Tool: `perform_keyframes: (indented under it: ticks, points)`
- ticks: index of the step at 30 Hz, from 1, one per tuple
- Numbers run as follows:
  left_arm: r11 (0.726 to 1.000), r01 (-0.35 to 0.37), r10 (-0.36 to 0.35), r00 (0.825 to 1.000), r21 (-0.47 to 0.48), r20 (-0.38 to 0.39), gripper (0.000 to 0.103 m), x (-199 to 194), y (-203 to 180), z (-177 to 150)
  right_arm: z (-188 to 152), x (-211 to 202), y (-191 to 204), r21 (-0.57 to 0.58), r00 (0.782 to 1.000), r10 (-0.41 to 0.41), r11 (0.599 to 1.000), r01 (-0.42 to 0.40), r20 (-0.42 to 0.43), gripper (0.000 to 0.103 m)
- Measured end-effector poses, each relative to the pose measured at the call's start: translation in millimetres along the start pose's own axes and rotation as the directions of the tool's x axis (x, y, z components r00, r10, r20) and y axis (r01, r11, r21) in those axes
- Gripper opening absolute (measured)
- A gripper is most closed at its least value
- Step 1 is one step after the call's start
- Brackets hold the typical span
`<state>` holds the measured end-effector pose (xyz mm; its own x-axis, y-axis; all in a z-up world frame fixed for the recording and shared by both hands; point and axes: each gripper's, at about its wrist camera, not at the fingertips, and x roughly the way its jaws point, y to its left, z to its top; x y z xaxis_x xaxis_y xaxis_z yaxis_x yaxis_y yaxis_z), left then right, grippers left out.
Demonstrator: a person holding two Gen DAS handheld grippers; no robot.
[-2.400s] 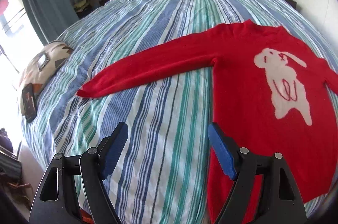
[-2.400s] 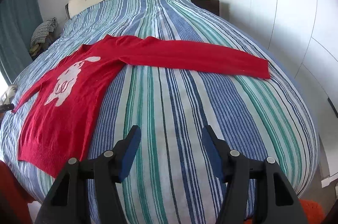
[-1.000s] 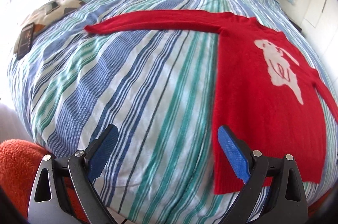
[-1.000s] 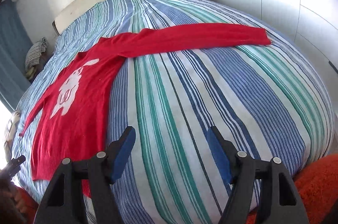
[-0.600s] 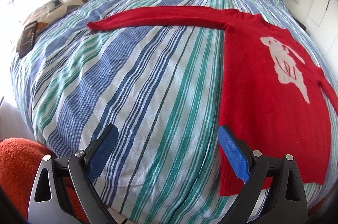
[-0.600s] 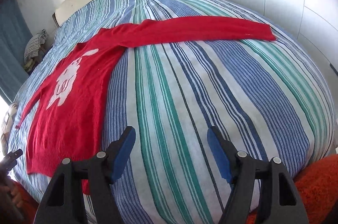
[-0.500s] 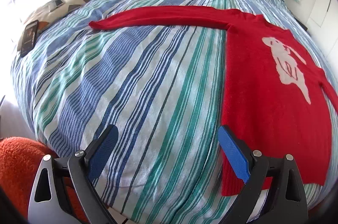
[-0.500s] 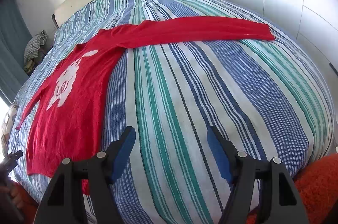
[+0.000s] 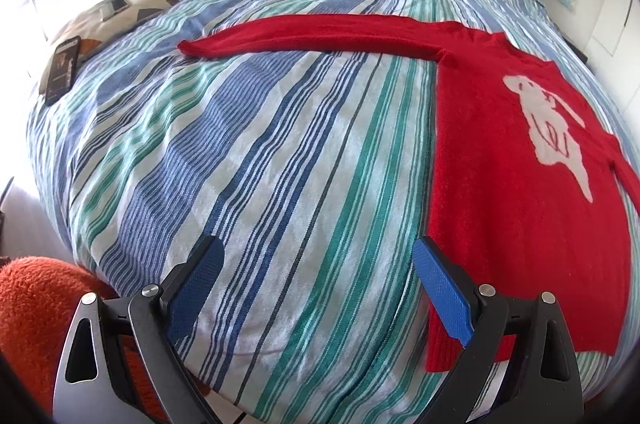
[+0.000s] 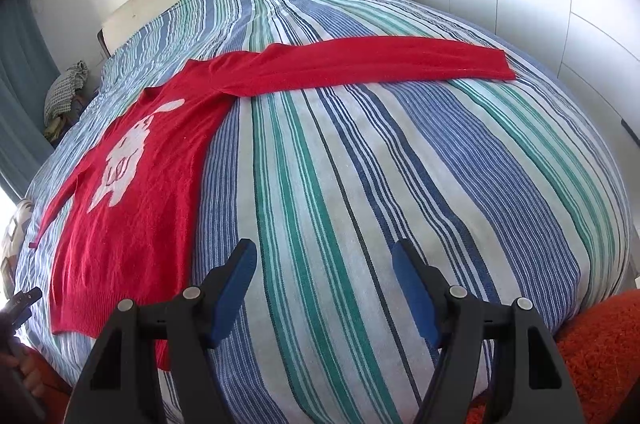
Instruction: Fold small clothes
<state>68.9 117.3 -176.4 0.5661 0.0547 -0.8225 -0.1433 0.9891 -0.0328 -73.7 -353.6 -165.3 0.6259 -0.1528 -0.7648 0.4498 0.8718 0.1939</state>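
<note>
A red sweater (image 9: pixel 520 184) with a white rabbit motif lies flat on a striped bed (image 9: pixel 280 164), filling the right of the left wrist frame, one sleeve stretched toward the upper left. The left tool (image 9: pixel 316 288) and right tool (image 10: pixel 324 284) hang released over bare bedding, grasping nothing.
</note>
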Motion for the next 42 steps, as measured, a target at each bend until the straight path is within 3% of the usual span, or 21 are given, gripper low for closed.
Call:
perform_keyframes:
  ticks: [42]
  points:
    - [0.999, 0.008, -0.007, 1.000, -0.048, 0.009, 0.096, -6.9, 7.5, 5.0, 3.4, -4.4, 3.7, -0.007, 1.000, 0.019, 1.000, -0.019, 0.018, 0.070]
